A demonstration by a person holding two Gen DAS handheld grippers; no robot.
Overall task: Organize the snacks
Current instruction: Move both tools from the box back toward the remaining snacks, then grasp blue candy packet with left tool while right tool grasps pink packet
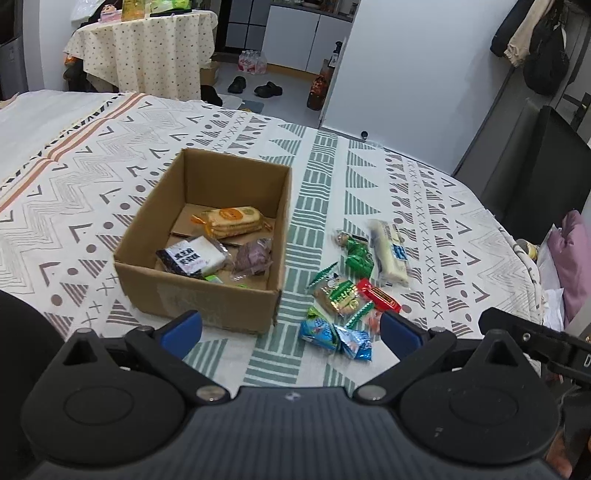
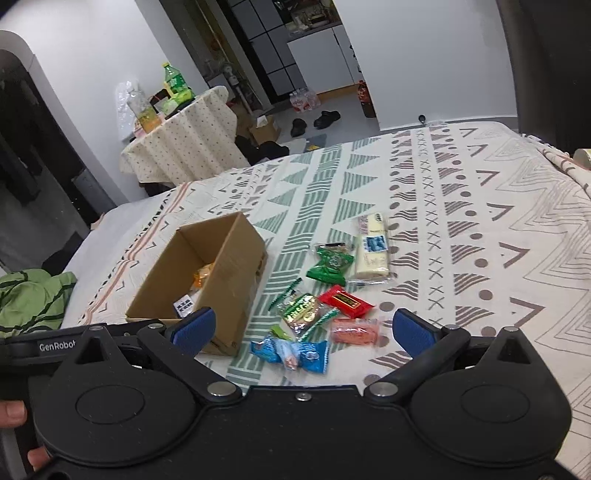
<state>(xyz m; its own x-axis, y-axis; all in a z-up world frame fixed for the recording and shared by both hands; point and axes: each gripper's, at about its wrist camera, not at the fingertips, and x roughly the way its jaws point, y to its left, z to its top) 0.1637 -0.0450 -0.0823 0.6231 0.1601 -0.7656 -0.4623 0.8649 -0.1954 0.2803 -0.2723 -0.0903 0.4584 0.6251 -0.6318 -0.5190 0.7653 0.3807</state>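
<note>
You have a few snacks in the cardboard box [image 1: 207,236] on the bed [image 1: 424,206] already. A loose pile of snacks [image 2: 325,295] still lies just beside it. Your left hand-held gripper [image 1: 291,332] and right hand-held gripper [image 2: 303,332] both hang spread wide, holding nothing.

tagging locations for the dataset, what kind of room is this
Probably a small studio flat: snacks lie on a bed, coats hang by the wall, kitchen cabinets show beyond.
</note>
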